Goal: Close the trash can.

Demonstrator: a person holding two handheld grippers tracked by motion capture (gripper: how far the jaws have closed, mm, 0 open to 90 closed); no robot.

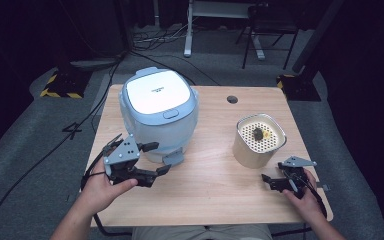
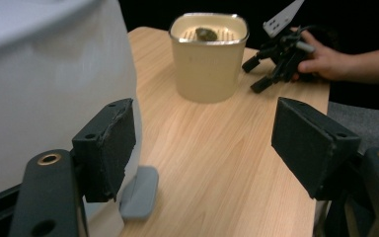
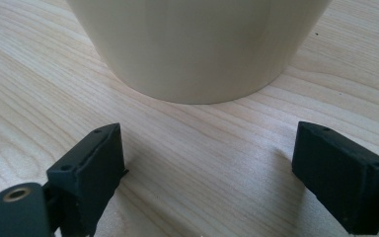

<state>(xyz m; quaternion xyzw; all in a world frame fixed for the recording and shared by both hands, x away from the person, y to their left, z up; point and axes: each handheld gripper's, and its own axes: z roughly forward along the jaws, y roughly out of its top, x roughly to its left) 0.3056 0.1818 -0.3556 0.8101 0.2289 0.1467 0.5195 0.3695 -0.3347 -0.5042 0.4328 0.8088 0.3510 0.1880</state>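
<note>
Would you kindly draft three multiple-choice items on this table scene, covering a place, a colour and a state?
1. Where does the cream container stand relative to the rice cooker in the high view?
A. To its right
B. To its left
C. On top of it

2. What colour is the rice cooker's lid panel?
A. Red
B. White
C. Black

3. How is the left claw?
A. Shut on the container
C. Shut on the cooker
B. Open, holding nothing

Answers: 1 A, the container sits right of the cooker on the table; 2 B, the top panel is white; 3 B, its jaws stand apart over bare wood beside the cooker.
</note>
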